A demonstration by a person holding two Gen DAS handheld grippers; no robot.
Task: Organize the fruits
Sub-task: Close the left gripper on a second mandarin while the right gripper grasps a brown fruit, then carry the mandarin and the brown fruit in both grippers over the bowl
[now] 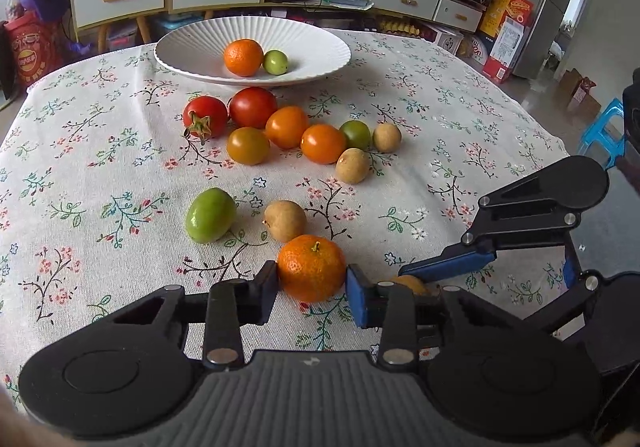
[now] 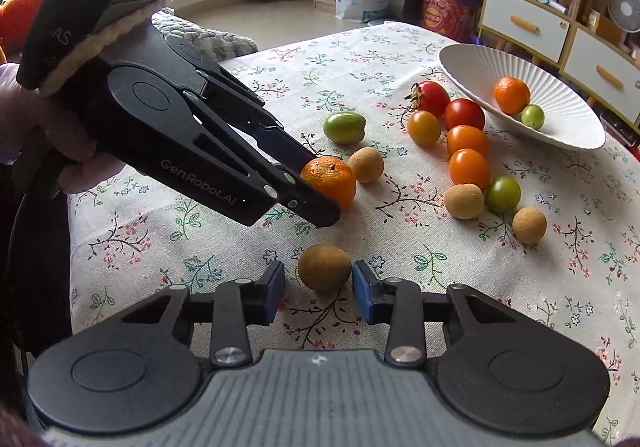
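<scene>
A pick-up step is in hand with both tools. The left tool (image 1: 312, 283) is closed onto a mandarin (image 1: 311, 267) resting on the surface (image 1: 100, 175), both pads touching its sides. The right tool (image 2: 318, 287) is set around a brown longan (image 2: 324, 267), small gaps showing at each pad, so no grip is judged yet. Next, lifting and carrying to the white plate (image 1: 192, 47), where 2 fruits already lie, is called for.
</scene>
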